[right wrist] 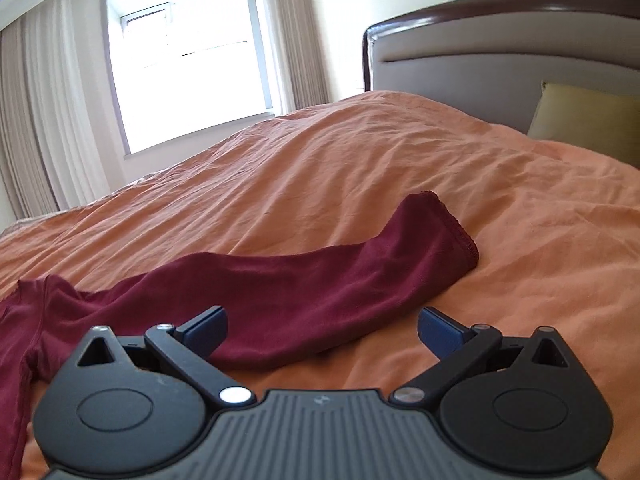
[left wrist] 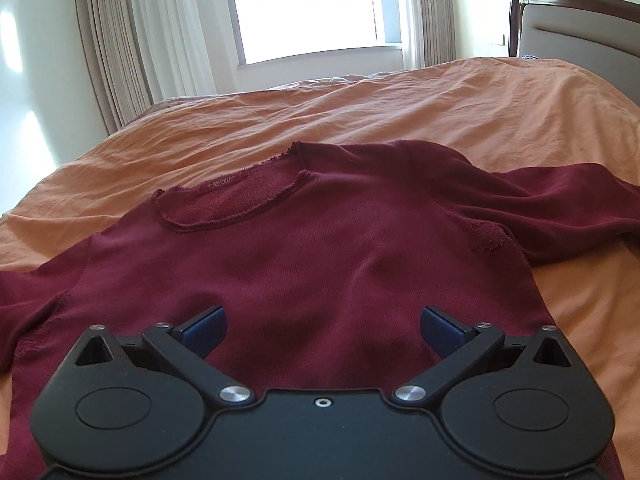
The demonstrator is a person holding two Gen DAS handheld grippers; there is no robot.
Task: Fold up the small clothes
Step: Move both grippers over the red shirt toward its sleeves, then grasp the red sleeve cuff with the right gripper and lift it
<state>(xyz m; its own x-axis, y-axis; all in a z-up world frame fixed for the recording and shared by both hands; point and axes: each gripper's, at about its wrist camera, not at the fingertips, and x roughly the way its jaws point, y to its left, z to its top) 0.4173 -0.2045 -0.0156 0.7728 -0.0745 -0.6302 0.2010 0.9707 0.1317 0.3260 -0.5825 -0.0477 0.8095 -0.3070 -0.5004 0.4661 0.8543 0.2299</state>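
Note:
A dark red long-sleeved sweater [left wrist: 304,248] lies flat on the orange bed sheet [left wrist: 360,116], neckline [left wrist: 224,204] away from me. My left gripper [left wrist: 322,328] is open over the sweater's lower body, holding nothing. The sweater's right sleeve [right wrist: 320,280] stretches out to the right, its cuff [right wrist: 460,232] on the sheet. My right gripper [right wrist: 322,330] is open just above the sleeve's near edge, holding nothing. The left sleeve runs out of view at the left edge [left wrist: 16,292].
A headboard [right wrist: 500,40] stands at the right end of the bed, with a yellow-green pillow [right wrist: 588,120] against it. A window [left wrist: 308,4] with curtains [left wrist: 140,40] is behind the bed's far side.

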